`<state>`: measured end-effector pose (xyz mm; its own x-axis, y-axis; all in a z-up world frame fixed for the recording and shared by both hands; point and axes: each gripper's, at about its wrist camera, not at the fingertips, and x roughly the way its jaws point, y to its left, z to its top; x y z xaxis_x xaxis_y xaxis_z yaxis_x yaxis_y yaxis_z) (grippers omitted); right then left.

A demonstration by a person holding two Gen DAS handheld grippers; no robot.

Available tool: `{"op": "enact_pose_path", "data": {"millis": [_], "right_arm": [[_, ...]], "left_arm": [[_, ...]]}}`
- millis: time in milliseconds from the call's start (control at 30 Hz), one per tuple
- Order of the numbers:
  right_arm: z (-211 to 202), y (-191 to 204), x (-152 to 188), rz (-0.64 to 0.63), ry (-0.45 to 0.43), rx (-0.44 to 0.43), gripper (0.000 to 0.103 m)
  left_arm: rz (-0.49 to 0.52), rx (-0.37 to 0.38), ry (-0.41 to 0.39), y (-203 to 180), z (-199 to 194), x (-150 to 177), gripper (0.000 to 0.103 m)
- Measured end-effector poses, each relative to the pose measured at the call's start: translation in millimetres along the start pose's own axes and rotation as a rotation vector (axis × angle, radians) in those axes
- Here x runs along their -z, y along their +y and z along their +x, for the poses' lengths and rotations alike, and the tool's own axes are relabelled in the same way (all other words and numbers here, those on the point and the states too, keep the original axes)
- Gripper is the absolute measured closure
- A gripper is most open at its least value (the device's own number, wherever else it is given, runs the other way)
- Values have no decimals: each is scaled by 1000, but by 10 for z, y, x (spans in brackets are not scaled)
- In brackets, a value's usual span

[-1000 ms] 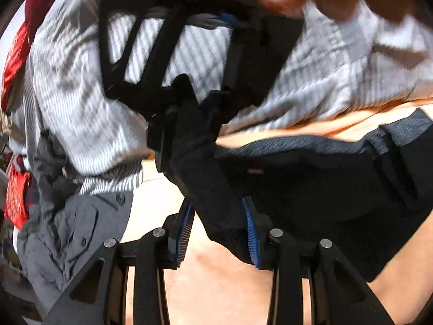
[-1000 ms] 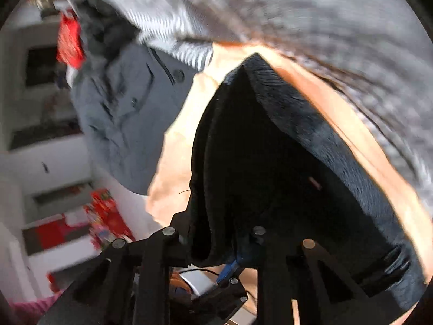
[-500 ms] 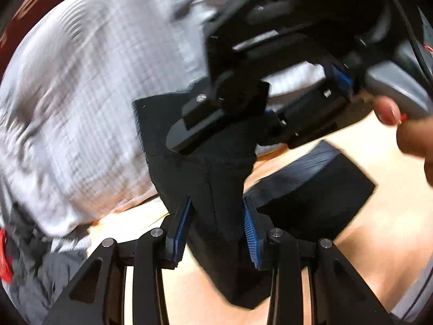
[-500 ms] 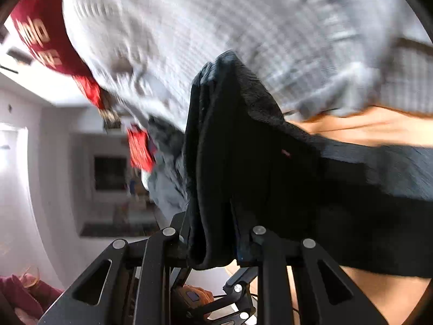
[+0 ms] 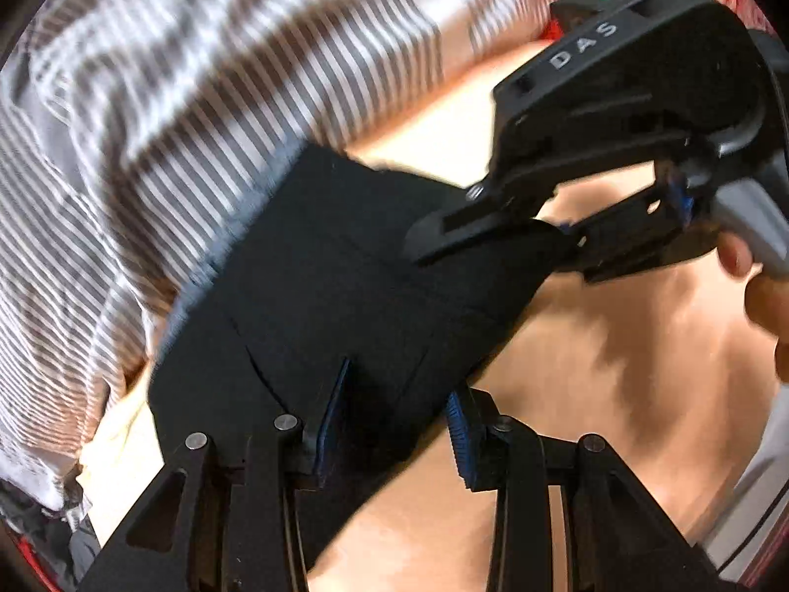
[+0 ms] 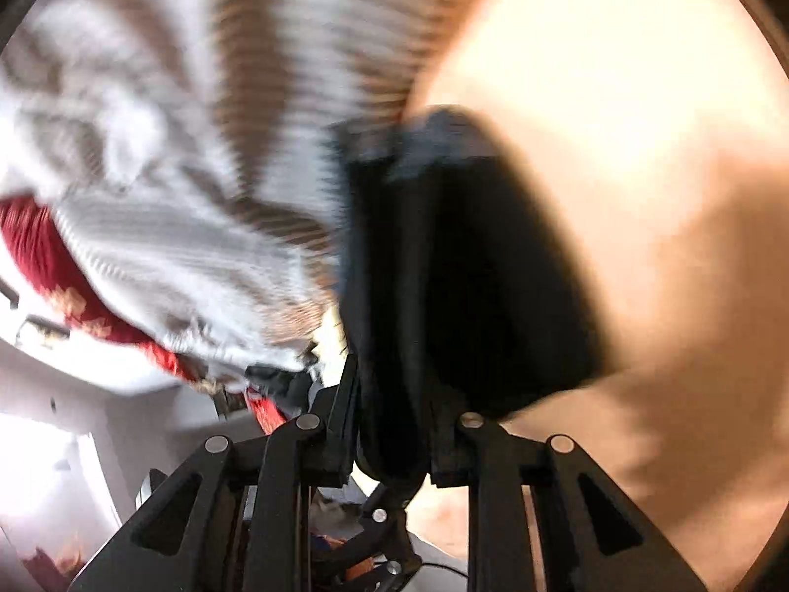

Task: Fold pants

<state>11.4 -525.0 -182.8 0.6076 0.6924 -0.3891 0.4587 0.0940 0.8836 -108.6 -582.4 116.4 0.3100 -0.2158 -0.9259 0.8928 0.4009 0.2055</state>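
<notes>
The dark pants (image 5: 345, 266) hang folded between both grippers above the orange surface (image 5: 616, 355). My left gripper (image 5: 394, 419) has its blue-padded fingers (image 5: 456, 426) closed on the near edge of the cloth. My right gripper (image 5: 557, 237) shows in the left wrist view at upper right, shut on the far corner of the pants. In the right wrist view the pants (image 6: 468, 271) are bunched between the right gripper's (image 6: 394, 424) fingers and fill the middle of the frame. The view is blurred by motion.
A grey-and-white striped garment (image 5: 172, 123) lies to the left, also in the right wrist view (image 6: 172, 172). Red cloth (image 6: 44, 256) and a white wall lie beyond it. A person's hand (image 5: 759, 286) holds the right gripper's handle. The orange surface (image 6: 616, 98) spreads to the right.
Both grippers have swung with the pants held in them; the cloth now lies wider and lower between them. The right gripper has turned toward the orange surface.
</notes>
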Motion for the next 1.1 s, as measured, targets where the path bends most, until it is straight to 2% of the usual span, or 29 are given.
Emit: {"op": "enact_pose_path", "data": {"millis": [33,100,133,167,267,333,367,433,533,633,667,700,733,867,933,967,1033,1100], "right_arm": [[3,-74,-20,17,-4,0,80],[-40,-198,0,54,-12,-40,80],[-58,-187,12,47,-11,-42,77],[-93,-138,23,29,-8,-26,76],[-143,33,40,-11,4,64,65],[-303,165,10,-54,-20,131,54],[-370,332,-11,-111,-38,164,53],[-399,511,46,-183,-60,195,45],[-291,768,-103,-285,-63,267,44],[110,977,-291,-396,-5,391,44],[218,979,-301,-429,22,446,47],[354,940,-302,-436,72,497,77],[465,920,-301,-416,112,510,85],[287,845,-198,-381,82,467,93],[165,726,-171,-369,65,502,97],[133,677,-183,-361,66,524,103],[34,565,-253,-316,49,582,103],[-106,565,-265,-293,21,545,100]], "left_arm": [[12,-6,8,-36,-5,26,65],[21,-9,10,-57,-81,73,53],[2,17,14,-22,-146,97,50],[-22,35,19,35,-205,122,50],[-109,71,39,283,-401,240,50],[-188,58,46,510,-493,262,50],[-246,43,50,661,-506,279,50],[-360,13,64,949,-456,303,50],[-558,-40,122,1478,-227,386,50],[-684,-83,154,1814,-63,502,50],[-707,-95,167,1865,-27,540,50],[-721,-97,179,1885,-5,570,50],[-735,-90,190,1893,13,604,50],[-729,-65,214,1844,119,675,50],[-715,-51,237,1823,260,689,50],[-713,-48,243,1806,290,689,50],[-714,-37,241,1780,289,665,50],[-715,-19,220,1783,227,653,50]]}}
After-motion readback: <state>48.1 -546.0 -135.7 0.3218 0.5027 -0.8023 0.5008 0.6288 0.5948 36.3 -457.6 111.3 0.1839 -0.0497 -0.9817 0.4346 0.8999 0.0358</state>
